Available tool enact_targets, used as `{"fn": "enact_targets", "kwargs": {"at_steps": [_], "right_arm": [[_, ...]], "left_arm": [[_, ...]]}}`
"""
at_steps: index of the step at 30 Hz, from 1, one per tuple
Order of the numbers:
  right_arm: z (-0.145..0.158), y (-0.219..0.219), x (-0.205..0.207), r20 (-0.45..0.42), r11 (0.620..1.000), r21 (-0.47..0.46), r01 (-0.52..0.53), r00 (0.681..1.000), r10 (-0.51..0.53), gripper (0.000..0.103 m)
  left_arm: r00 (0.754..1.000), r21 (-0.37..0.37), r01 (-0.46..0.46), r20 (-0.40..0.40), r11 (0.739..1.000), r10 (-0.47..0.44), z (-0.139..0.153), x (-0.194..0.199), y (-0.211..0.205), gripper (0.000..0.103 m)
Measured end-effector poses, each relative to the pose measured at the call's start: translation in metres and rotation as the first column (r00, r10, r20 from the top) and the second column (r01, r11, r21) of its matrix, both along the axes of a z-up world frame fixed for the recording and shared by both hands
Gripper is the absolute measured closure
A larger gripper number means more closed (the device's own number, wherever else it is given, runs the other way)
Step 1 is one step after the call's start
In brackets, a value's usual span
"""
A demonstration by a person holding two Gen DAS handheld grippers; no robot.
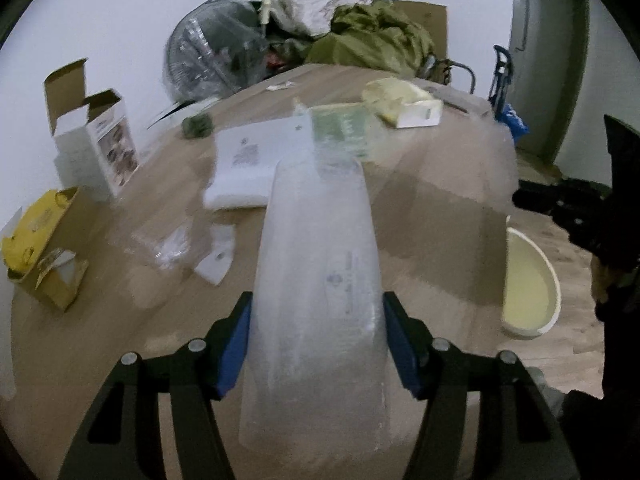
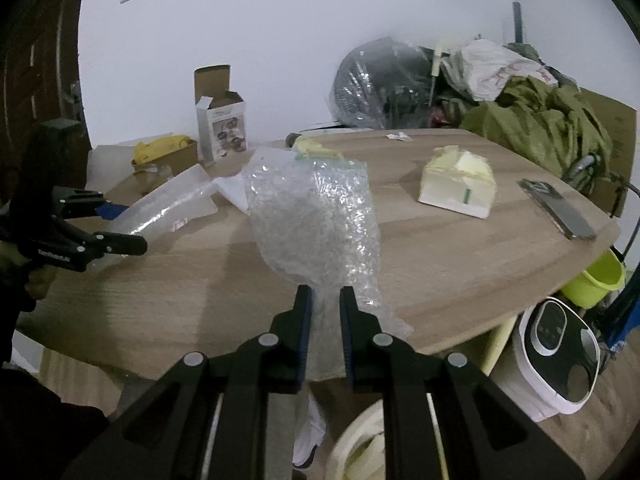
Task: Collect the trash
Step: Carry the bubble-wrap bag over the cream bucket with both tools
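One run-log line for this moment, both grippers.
left gripper: holding clear plastic sleeve | right gripper: holding bubble wrap | bin: beside table

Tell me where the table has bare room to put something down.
The near part of the table is bare wood, as is the strip between the tissue box and the dark flat device. The far-left corner is crowded: yellow box, open carton, white pad, small plastic scraps.
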State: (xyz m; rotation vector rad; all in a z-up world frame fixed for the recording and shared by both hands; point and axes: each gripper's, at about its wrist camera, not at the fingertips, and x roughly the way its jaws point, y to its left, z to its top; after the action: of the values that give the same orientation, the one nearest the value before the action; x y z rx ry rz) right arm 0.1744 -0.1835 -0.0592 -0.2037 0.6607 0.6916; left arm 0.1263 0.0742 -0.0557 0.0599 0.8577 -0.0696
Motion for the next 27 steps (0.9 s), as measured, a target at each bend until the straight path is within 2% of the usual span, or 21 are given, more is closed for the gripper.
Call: {"fn": "enact_targets", "kwargs": {"at_steps": [7, 19, 27], "right_arm": [[0.001, -0.028, -0.010, 0.004, 0.998, 0.006, 0.058, 0.998, -0.058, 0.090], [-0.010, -0.083, -0.021, -0.020, 0.985, 0.010, 0.175, 0.984, -0.175, 0.090], [-0.033, -0.119, -0.027, -0.081, 0.970, 0.000, 0.244, 0.967, -0.243, 0.090]], "left_arm": [[0.996, -0.046, 0.070, 0.056, 0.997, -0.067, 0.013, 0.009, -0.035, 0.040], [0.979, -0.073, 0.200, 0.057, 0.977, -0.196, 0.012, 0.030, -0.098, 0.040], [0.961, -0.078, 0.277, 0.045, 0.958, -0.275, 0.007, 0.039, -0.134, 0.040]]}}
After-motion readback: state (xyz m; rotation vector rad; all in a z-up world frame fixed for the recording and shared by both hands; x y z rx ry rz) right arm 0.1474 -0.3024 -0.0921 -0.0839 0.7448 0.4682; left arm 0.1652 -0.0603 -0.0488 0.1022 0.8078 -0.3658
